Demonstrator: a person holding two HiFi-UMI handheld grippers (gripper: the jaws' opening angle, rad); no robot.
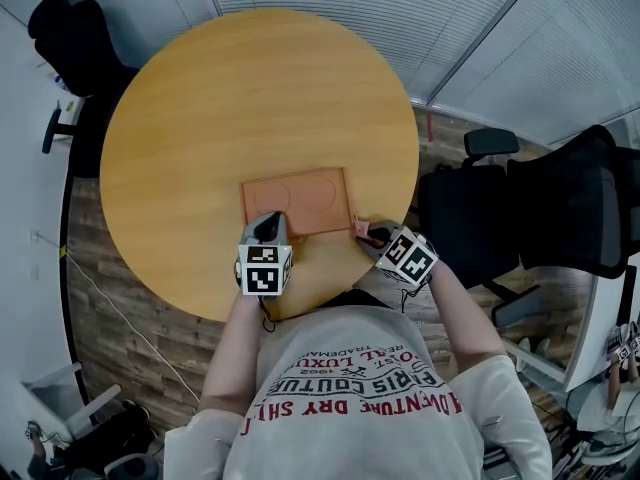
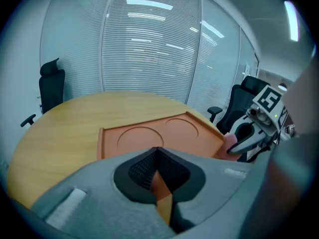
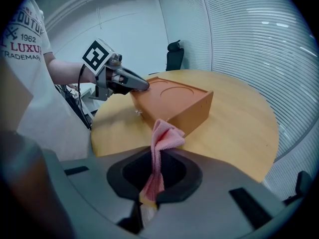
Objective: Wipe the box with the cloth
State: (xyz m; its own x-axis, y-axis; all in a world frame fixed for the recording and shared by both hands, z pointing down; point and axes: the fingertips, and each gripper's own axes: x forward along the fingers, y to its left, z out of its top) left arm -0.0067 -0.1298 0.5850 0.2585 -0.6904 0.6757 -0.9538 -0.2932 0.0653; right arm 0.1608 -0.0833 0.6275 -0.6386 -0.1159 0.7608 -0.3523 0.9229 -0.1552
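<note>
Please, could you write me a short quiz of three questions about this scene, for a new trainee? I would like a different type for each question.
1. True or false: the right gripper is shut on a pink cloth.
2. What shows on top of the box?
A. two round recesses
B. a carrying handle
C. a printed label
3. Fill in the word: the left gripper is at the edge of the box that is ____ the person (nearest to / farthest from).

Key: 1 true; 2 A; 3 nearest to.
</note>
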